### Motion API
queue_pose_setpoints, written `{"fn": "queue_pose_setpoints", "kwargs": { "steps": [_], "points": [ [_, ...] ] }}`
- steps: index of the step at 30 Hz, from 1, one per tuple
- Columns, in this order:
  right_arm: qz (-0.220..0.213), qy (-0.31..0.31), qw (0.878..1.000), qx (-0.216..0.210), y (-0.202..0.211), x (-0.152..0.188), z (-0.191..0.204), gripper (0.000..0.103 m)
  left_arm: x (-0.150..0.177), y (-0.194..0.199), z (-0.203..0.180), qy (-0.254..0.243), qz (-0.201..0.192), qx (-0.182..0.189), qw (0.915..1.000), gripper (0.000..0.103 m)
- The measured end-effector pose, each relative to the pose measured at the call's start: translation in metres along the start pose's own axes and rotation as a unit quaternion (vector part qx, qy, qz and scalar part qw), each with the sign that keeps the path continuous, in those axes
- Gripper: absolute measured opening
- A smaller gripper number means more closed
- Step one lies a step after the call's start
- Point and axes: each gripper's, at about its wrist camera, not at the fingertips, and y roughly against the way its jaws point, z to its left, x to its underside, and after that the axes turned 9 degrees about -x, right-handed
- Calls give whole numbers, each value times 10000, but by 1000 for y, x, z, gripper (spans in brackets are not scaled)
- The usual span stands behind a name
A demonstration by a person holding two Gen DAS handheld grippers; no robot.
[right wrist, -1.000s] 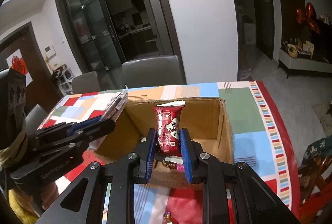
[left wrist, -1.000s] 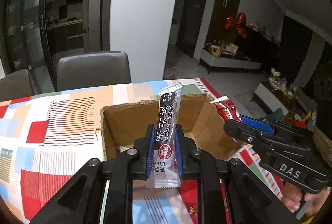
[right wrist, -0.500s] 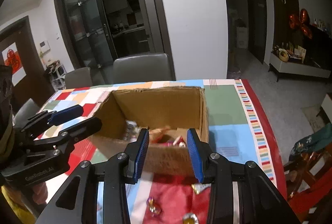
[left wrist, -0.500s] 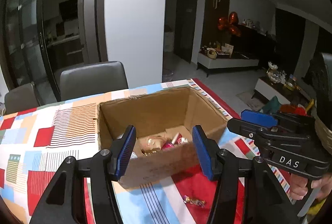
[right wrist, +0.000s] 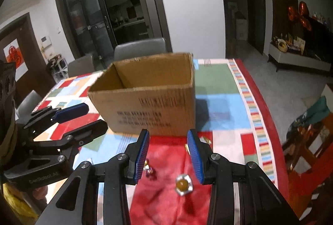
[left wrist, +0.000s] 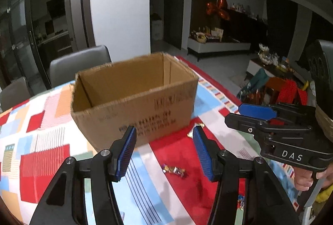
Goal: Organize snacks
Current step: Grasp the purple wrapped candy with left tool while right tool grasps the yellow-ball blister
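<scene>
Both grippers empty and spread, hovering over loose candies in front of the box

The left gripper [left wrist: 164, 150] and right gripper [right wrist: 168, 154] both have their jaws apart and hold nothing, each angled down at the tablecloth [left wrist: 41, 162], probably to pick the next sweet. In the left view, a foil-wrapped candy [left wrist: 173, 169] lies at 6 o'clock from the cardboard box [left wrist: 135, 108]; in the right view, an orange candy [right wrist: 183, 184] lies between the jaws, a purple candy [right wrist: 148, 169] near the left pad. The box's contents are hidden.
</scene>
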Motion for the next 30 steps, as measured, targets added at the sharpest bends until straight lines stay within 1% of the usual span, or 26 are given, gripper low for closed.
{"fn": "queue_pose_setpoints", "kwargs": {
  "steps": [5,11,14,16,23,30],
  "points": [
    [280,-222,9994,-9,-10,24,-13,39,19,-15,-9,42,277,81,9996,55],
    [614,-271,9977,1,-25,52,-22,39,40,-35,-17,32,574,188,9982,55],
    [770,-337,9965,-20,-33,63,-25,39,49,-42,-18,21,694,335,9970,55],
    [857,-362,9957,-30,-39,69,-27,39,54,-48,-20,-10,768,338,9965,55],
    [1148,-489,9922,-18,-56,85,-35,39,70,-71,-22,-8,1029,397,9939,55],
    [1335,-525,9897,-36,-71,93,-36,39,77,-91,-26,-45,1198,390,9920,55]
  ]
}}
